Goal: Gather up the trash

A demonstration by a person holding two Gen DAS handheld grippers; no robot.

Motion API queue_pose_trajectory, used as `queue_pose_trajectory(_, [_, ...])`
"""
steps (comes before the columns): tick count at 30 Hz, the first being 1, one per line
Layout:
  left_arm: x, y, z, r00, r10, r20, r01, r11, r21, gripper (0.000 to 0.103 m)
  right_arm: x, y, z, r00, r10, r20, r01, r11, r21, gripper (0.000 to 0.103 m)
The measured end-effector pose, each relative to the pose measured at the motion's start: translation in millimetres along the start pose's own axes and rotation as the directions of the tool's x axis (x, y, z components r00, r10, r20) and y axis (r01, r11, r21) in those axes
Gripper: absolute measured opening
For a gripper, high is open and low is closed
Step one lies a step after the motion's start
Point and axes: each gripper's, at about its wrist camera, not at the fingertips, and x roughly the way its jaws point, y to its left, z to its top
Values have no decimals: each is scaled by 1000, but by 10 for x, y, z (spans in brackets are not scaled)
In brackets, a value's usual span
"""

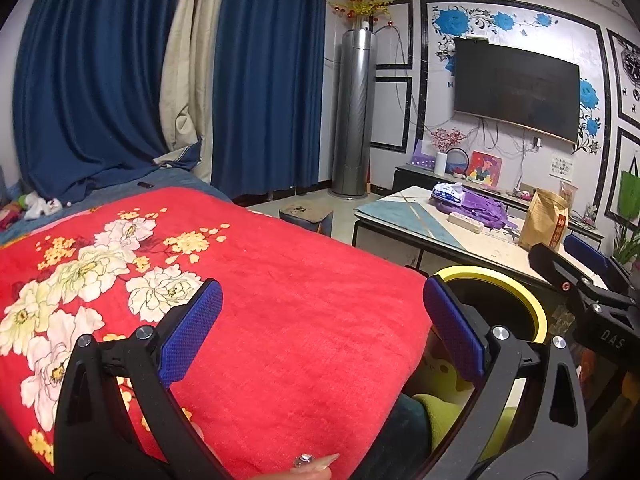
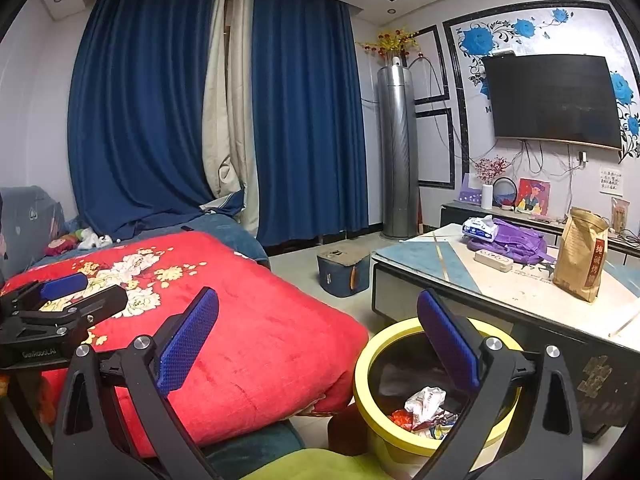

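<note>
A yellow-rimmed trash bin stands on the floor between the red floral blanket and the coffee table. Crumpled wrappers lie inside it. My right gripper is open and empty, above the blanket's edge and the bin. My left gripper is open and empty over the red blanket; the bin's rim shows behind its right finger. The right gripper's body shows at the right of the left wrist view, and the left gripper's body at the left of the right wrist view.
On the coffee table lie a tissue pack, a purple bag, a white power strip and a brown paper bag. A blue stool stands on the floor. Small items lie on the sofa near the curtains.
</note>
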Motion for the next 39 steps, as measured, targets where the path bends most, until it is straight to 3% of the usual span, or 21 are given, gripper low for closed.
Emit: queue_pose_trajectory(39, [14, -11, -11, 1000, -3, 1, 3, 1000, 5, 92, 24, -22, -35, 1000, 2, -16, -2, 1000, 8, 97])
